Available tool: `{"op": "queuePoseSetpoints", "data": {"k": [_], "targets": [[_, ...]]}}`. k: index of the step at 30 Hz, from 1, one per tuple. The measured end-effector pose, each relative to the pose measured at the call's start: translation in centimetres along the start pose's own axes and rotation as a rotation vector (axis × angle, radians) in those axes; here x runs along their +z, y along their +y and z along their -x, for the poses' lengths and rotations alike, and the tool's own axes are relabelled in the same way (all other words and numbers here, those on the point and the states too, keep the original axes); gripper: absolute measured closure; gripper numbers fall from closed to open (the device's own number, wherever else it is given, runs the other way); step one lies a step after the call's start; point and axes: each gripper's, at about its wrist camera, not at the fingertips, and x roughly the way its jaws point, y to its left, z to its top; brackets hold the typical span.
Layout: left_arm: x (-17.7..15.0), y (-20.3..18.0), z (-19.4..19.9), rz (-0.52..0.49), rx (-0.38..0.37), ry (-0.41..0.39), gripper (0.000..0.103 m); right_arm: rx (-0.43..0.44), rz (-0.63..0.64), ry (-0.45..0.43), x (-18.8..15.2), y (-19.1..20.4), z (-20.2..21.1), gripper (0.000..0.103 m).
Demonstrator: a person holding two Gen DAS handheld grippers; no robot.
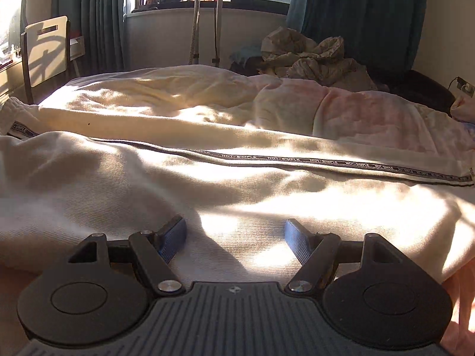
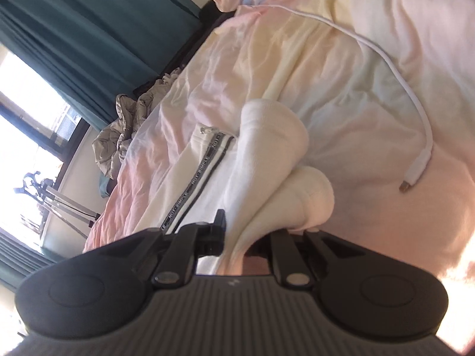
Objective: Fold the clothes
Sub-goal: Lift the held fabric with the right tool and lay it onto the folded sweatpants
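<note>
Two views here. From the left wrist, the cream trousers (image 1: 207, 184) lie spread on the bed (image 1: 371, 112), long axis running left to right, with the lettered side stripe (image 1: 297, 160) along it; the left gripper (image 1: 234, 231) hovers over them, fingers wide apart, nothing between. From the right wrist, the right gripper (image 2: 252, 231) is clamped tight on the trousers' fabric (image 2: 261, 184), the stripe (image 2: 196, 181) leading diagonally away toward the window. A white cable (image 2: 415, 109) sits nearby.
</note>
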Motion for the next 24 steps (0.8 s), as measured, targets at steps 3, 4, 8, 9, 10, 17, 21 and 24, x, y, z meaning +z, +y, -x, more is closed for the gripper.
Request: {"op": "queuePoseSetpoints", "data": {"k": [3,4,8,9,10,17,21,24], "targets": [[0.1,0.2,0.0,0.001,-0.012,0.0,0.026,-0.006,0.13,-0.084,-0.2,3.2,1.2,0.092],[0.2,0.3,0.0,0.006,-0.018,0.001,0.026,0.0,0.161,-0.114,-0.3,4.3,1.7,0.092],[0.5,0.8,0.2,0.026,-0.043,0.005,0.026,0.051,0.304,-0.235,-1.2,9.8,3.7,0.093],[0.6,1.0,0.3,0.029,-0.046,0.002,0.026,0.071,0.354,-0.262,-1.7,11.4,4.3,0.093],[0.7,1.1,0.5,0.036,-0.051,-0.003,0.026,0.097,0.407,-0.289,-2.4,13.1,4.9,0.093],[2.1,4.2,2.6,0.122,-0.045,-0.083,0.026,0.336,0.71,-0.323,-11.5,22.7,7.5,0.093],[2.7,7.1,3.8,0.194,-0.04,-0.131,0.026,0.434,0.849,-0.212,-18.8,24.8,6.9,0.093],[3.0,8.3,3.8,0.219,-0.028,-0.129,0.026,0.453,1.042,-0.065,-25.5,24.6,5.7,0.093]]}}
